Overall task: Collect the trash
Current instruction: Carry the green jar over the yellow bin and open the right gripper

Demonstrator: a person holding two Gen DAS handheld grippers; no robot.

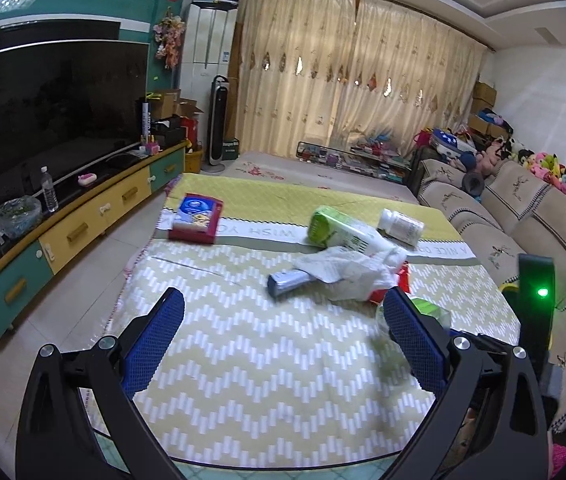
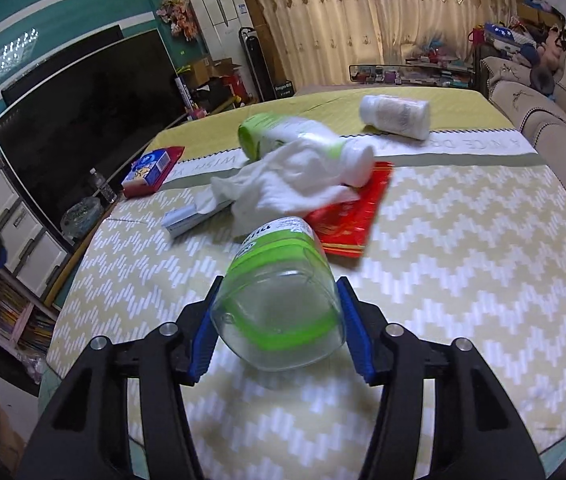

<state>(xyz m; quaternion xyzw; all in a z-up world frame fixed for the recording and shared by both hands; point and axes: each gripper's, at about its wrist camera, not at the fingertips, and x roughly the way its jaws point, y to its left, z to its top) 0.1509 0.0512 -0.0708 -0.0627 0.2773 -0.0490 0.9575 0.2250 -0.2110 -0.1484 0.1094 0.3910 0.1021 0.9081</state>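
The right gripper (image 2: 279,326) has its blue pads (image 2: 202,340) on either flank of a clear plastic bottle (image 2: 279,300) with a green label, lying on its side on the zigzag-patterned tablecloth (image 2: 463,260) with its base toward the camera. The jaws stand about half open, and both pads look to be touching the bottle's walls, though how firmly they press cannot be told. The bottle is thin and see-through, so it will probably dent under a hard squeeze and slip under a light one; the sound approach is to close only until the walls stop giving, then lift straight up so the neck end clears the red packet (image 2: 347,216) just beyond it. Over on the other side, the left gripper (image 1: 283,340) hangs wide open above bare cloth with nothing between its pads. Ahead of it sits the rest of the pile: a crumpled white tissue (image 1: 347,276) draped over a small blue-grey box (image 1: 289,282), a green-and-white bottle (image 1: 343,234), a white jar (image 1: 401,224) and a red carton (image 1: 197,218) further back. The tissue looks the easiest next pick for that free hand.
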